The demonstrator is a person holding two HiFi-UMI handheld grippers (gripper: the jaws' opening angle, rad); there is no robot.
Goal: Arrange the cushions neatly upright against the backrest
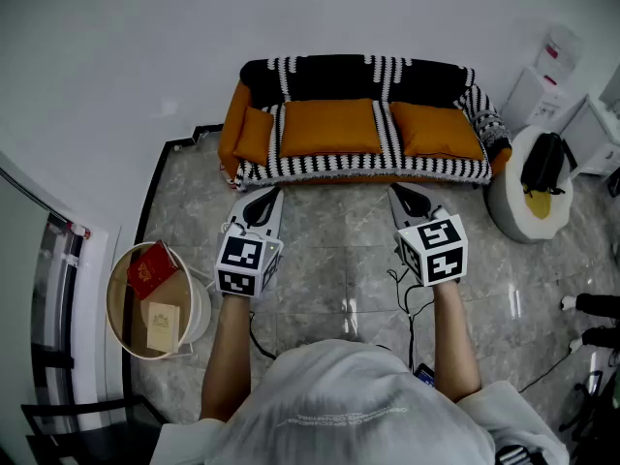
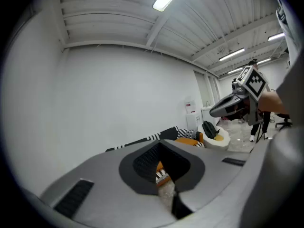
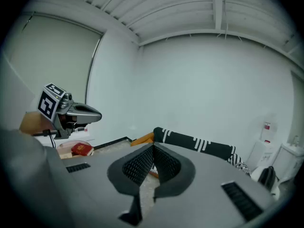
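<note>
Holds left tongs (image 1: 263, 199) and right tongs (image 1: 406, 196) closed and empty in front of the sofa (image 1: 358, 170), with three orange cushions (image 1: 329, 126) lying on its seat straight ahead, long sides along the backrest (image 1: 358, 74), outer ones nearest the same-side tongs.

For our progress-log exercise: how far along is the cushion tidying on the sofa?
Done: nothing visibly; the orange cushions seem to lie flat on the sofa seat. In hand: nothing; left gripper and right gripper are shut, empty, short of it. Left: stand each cushion upright.
</note>
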